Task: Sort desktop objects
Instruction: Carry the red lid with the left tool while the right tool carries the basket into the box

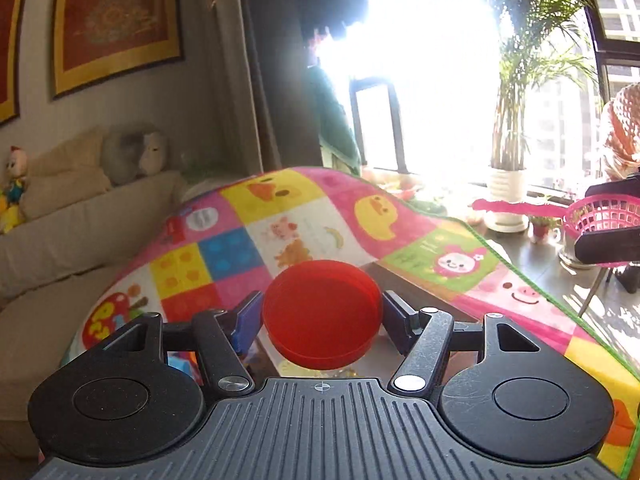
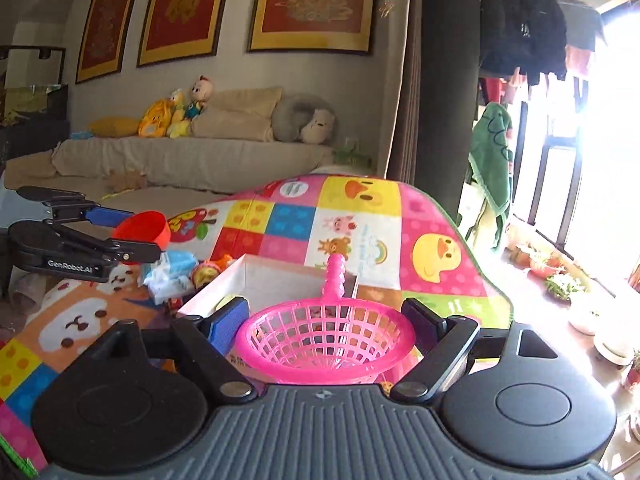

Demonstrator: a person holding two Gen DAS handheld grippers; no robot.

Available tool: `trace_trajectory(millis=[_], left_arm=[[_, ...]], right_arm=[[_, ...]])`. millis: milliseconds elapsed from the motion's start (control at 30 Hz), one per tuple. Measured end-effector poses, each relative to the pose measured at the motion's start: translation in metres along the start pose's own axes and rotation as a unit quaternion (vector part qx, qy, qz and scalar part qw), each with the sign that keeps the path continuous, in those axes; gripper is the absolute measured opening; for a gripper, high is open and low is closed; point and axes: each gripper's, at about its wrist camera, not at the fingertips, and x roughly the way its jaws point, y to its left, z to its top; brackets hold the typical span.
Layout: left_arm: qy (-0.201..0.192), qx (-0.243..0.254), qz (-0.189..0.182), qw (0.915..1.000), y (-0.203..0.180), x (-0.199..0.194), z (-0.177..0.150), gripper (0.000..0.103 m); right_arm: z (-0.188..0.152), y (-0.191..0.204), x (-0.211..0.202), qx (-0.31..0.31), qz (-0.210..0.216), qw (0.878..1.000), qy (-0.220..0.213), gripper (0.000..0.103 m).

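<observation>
Beige sofa [image 2: 192, 160] – plush toys [image 2: 176, 114]; framed red hangings [image 2: 312, 4]; potted palm [image 1: 516, 100].

Right gripper [image 2: 326, 326] clamps a pink plastic mesh strainer basket [image 2: 326, 344] above a white open box [image 2: 276, 280]. Far left, the left gripper [image 2: 138, 232] grips a red plastic cup [image 2: 146, 227].

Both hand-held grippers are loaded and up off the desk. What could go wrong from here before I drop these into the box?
1. The left hand-held gripper pinches the red cup only by its curved sides; it could squirt out.
2. The pink basket in the right hand-held gripper has a long handle sticking forward, which may catch the white box rim.
3. Window glare washes out the left wrist view, hiding obstacles there.
</observation>
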Motion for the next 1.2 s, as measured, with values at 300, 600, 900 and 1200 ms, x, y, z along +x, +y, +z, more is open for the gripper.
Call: trace_trajectory(millis=[300,600,900,1200], left_arm=[[0.087,-0.058,-0.015,0.9944,0.009,0.088,-0.029,0.089],[0.118,-0.113,0.041,0.9857,0.048,0.02,-0.101,0.095],[0.116,-0.144,0.078,0.9796,0.077,-0.008,-0.122,0.098],[0.117,-0.128,0.127,0.9765,0.091,-0.022,-0.145,0.1]], right_arm=[[-0.001,-0.023,0.059,0.035,0.001,0.999,0.012,0.084],[-0.008,-0.01,0.164,0.061,0.006,0.997,0.054,0.084],[-0.035,0.011,0.223,0.092,-0.007,0.991,0.097,0.087],[-0.046,0.025,0.165,0.019,0.006,0.993,0.119,0.099]])
